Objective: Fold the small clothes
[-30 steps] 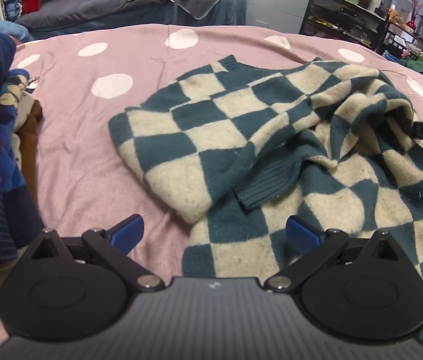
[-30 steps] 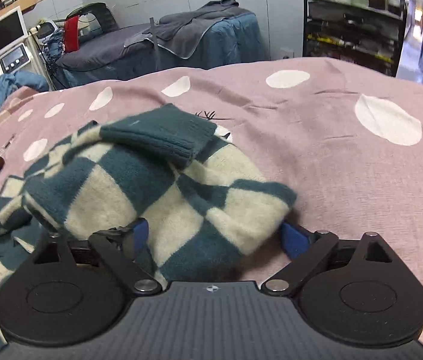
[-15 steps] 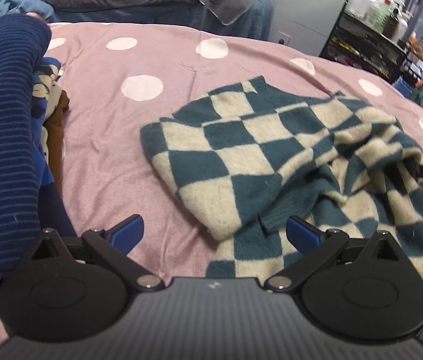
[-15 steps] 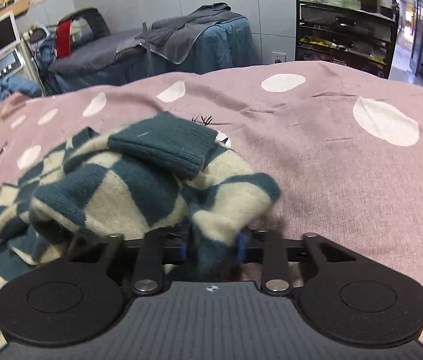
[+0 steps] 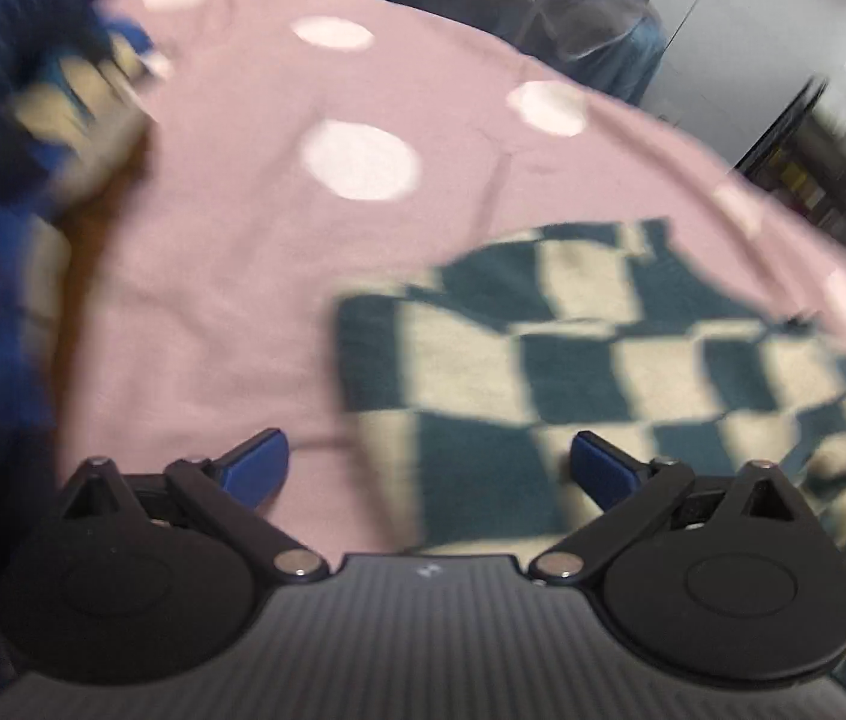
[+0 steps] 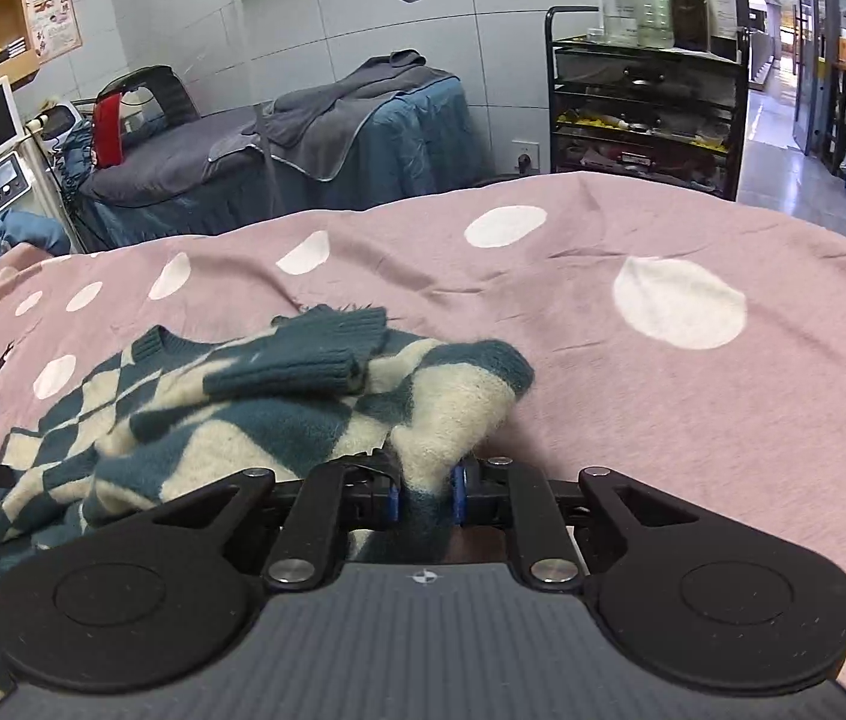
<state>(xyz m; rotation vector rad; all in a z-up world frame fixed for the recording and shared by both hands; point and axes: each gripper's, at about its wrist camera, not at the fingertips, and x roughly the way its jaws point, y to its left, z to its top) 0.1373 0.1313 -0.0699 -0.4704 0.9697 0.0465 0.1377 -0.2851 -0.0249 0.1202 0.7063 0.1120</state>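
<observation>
pink dotted bedspread (image 6: pixel 603 324) under us, our right tongs (image 6: pixel 426 498) are closing, pinching the soft, floppy teal-and-cream checked knit sweater (image 6: pixel 279 420) at its edge, while our left tongs (image 5: pixel 429 468) are spread, closing astride its corner.

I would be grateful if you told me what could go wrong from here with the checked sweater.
1. The right tongs, closing, pinch only a small bunched fold of the checked sweater; lifting may let it slip out.
2. The left tongs, closing, straddle the sweater's corner without gripping; they might catch the pink bedspread too.
3. The loose cuff lying on top may flop and spoil the fold.
</observation>
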